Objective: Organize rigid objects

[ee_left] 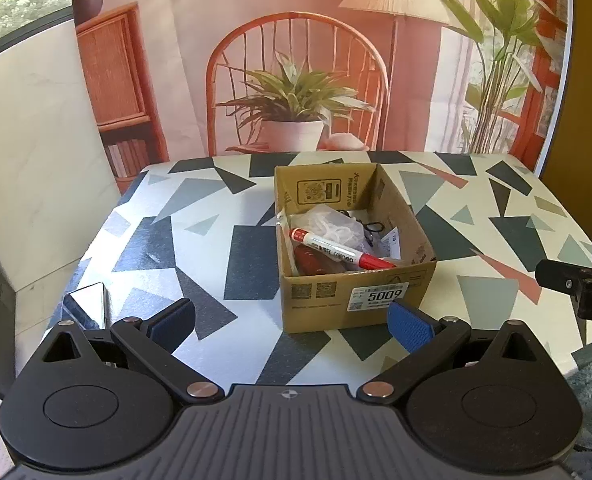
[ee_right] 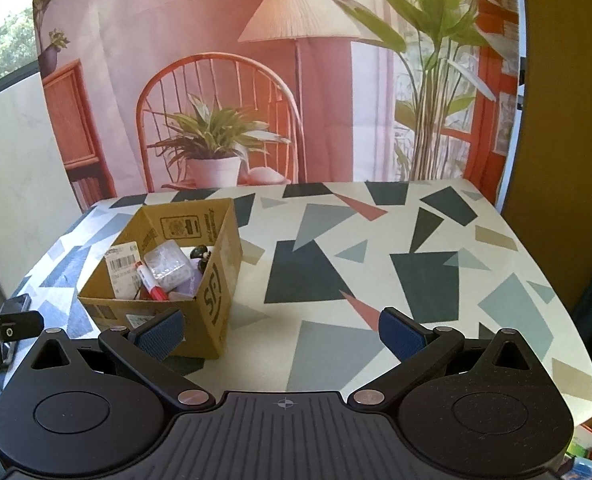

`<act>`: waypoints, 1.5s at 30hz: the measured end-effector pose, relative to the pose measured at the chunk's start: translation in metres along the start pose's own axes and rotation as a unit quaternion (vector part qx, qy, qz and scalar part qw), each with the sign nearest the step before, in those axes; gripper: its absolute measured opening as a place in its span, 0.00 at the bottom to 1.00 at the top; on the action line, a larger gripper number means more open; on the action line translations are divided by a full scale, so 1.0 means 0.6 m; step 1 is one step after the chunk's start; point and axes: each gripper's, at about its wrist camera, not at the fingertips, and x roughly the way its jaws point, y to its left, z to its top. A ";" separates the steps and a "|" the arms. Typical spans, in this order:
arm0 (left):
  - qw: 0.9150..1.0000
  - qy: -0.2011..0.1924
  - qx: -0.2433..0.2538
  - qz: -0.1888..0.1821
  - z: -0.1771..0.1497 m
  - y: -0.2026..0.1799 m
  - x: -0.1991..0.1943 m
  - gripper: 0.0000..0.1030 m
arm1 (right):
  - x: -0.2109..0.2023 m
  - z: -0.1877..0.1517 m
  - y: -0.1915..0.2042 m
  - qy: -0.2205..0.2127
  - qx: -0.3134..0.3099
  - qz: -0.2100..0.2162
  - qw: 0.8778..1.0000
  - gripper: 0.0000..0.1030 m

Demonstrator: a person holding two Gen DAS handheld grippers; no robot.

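Box: we see it open-topped on the table, holding the rest.
Marker: red-capped, lying inside box.
Bag: clear, in box behind marker.
Left gripper: released, empty, before box.
Right gripper: released, empty, right of box.

The left gripper and right gripper are showing as matching tools: black linkage arms joined by round silver rivets, ending in blue textured pads. Each is sitting on a ribbed dark-grey base, flanked by two round black housings, bearing a small white crosshair mark.
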 end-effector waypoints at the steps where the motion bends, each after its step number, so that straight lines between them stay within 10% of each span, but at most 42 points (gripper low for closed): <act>1: 1.000 0.001 0.000 0.001 0.000 0.000 0.001 1.00 | 0.002 -0.001 0.000 0.001 0.000 -0.001 1.000 1.00; 45: 1.000 -0.003 -0.005 0.020 0.001 0.007 0.003 1.00 | 0.001 -0.004 -0.013 -0.001 0.004 -0.006 1.000 1.00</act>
